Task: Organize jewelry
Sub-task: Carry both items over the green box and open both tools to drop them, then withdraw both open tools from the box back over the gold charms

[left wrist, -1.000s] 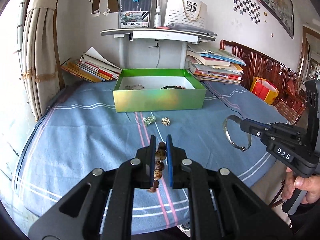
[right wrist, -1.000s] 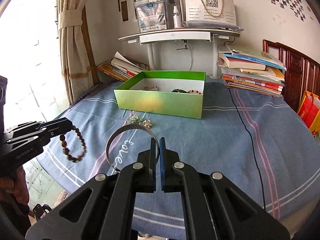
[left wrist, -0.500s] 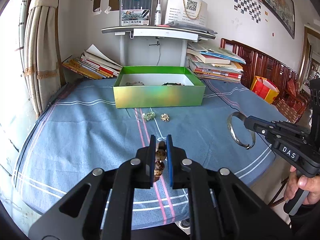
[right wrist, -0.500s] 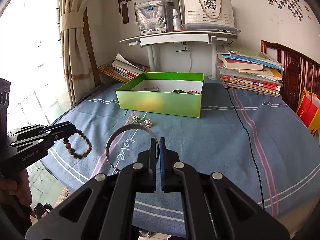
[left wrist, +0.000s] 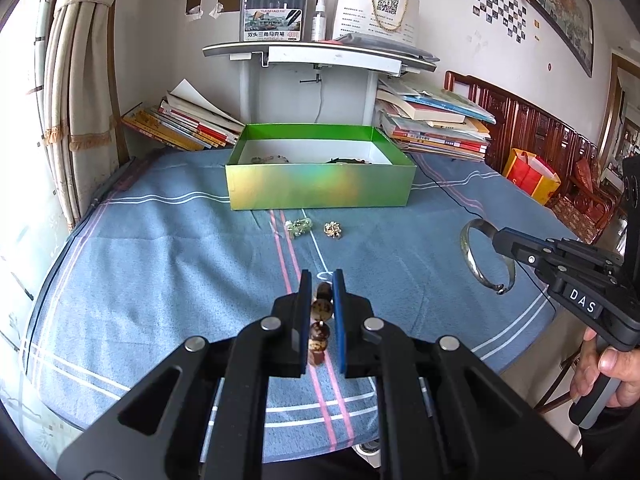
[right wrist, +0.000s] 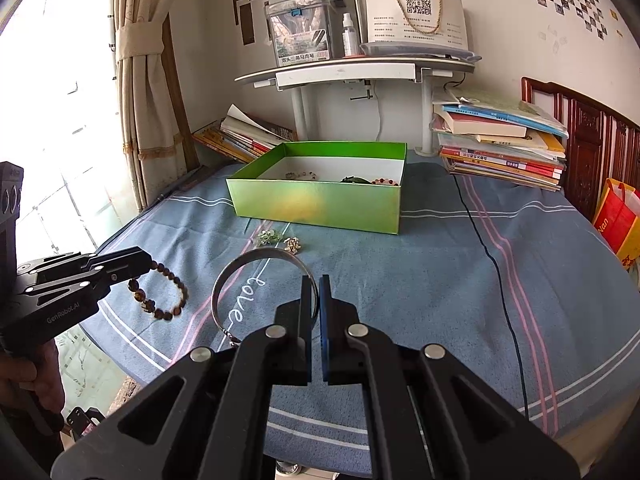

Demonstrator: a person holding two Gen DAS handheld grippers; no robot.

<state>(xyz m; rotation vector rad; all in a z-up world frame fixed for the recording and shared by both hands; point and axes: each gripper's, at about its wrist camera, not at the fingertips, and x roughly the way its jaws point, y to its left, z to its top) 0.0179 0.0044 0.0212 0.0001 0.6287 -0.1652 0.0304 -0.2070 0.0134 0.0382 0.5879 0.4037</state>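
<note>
Green box (left wrist: pixel 320 190): open top, white inside, sits at far middle of blue cloth (left wrist: pixel 160 272).
Box contents: pale bead string (right wrist: pixel 301 175) at left, dark green piece (right wrist: pixel 355 179) and red beads (right wrist: pixel 385 181) at right.
Loose on cloth: green trinket (left wrist: pixel 298 227) and gold trinket (left wrist: pixel 333 230), just in front of box.
Left gripper (left wrist: pixel 322 278): clamped on bead bracelet (left wrist: pixel 320 320), held above cloth near its front edge; seen also at (right wrist: pixel 158 304).
Right gripper (right wrist: pixel 314 284): pinched on silver bangle (right wrist: pixel 240 276), held above cloth; seen also at (left wrist: pixel 486 256).
Cloth writing: "love" (right wrist: pixel 245 296).
Gripper labels: "DAS" on right (left wrist: pixel 582 300), "GenRobot.AI" on left (right wrist: pixel 63 314).
Shelf (left wrist: pixel 320 54): marker case (left wrist: pixel 274 4) with Chinese label, spray bottle (left wrist: pixel 319 24), QR-code bag (left wrist: pixel 374 10).
</note>
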